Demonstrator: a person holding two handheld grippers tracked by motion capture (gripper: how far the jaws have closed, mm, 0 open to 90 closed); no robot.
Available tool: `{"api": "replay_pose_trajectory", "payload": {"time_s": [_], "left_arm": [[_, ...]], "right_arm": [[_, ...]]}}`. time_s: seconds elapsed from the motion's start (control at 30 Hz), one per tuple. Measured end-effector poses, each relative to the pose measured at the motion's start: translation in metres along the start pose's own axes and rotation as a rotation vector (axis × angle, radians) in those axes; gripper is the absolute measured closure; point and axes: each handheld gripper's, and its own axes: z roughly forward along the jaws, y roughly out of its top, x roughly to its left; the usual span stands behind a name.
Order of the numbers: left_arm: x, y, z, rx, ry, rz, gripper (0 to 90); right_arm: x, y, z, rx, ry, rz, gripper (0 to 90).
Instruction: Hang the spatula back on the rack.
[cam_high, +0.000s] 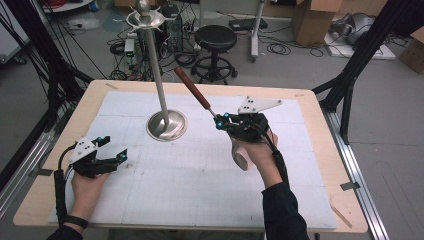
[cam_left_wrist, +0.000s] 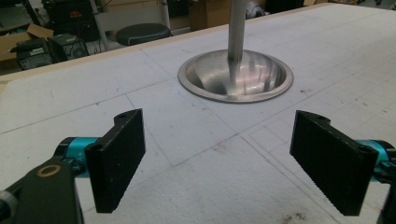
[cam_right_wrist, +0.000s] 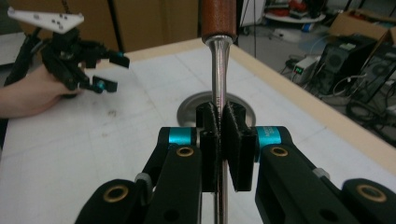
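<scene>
stand (cam_high: 167, 125) sits mid-table (cam_high: 310, 100) (far half), stool (cam_high: 215, 37) on floor behind it

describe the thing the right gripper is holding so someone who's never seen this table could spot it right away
On the white-covered table stands a tall metal stand with a round dished base. Just right of that base, the right gripper is shut on a utensil that slants up and away towards the stand's pole. Its thin steel shank and reddish-brown wooden handle set it apart: everything near it is bare metal, black or white.
</scene>
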Motion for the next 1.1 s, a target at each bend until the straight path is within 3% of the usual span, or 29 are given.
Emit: {"api": "replay_pose_trajectory", "payload": {"time_s": [0.1,0.33,0.73,1.1], "left_arm": [[0.0,0.0,0.0,0.0,-0.001,-0.001,18.7],[0.0,0.0,0.0,0.0,-0.001,0.0,18.7],[0.0,0.0,0.0,0.001,-0.003,0.002,18.7],[0.0,0.0,0.0,0.002,-0.005,0.007,18.7]], "right_arm": [[0.001,0.007,0.0,-0.023,-0.007,-0.012,85.2],[0.002,0.031,0.0,-0.131,-0.017,-0.019,85.2],[-0.001,0.06,0.006,-0.186,-0.036,-0.034,85.1],[0.001,0.067,0.017,-0.199,-0.039,-0.032,85.1]]}}
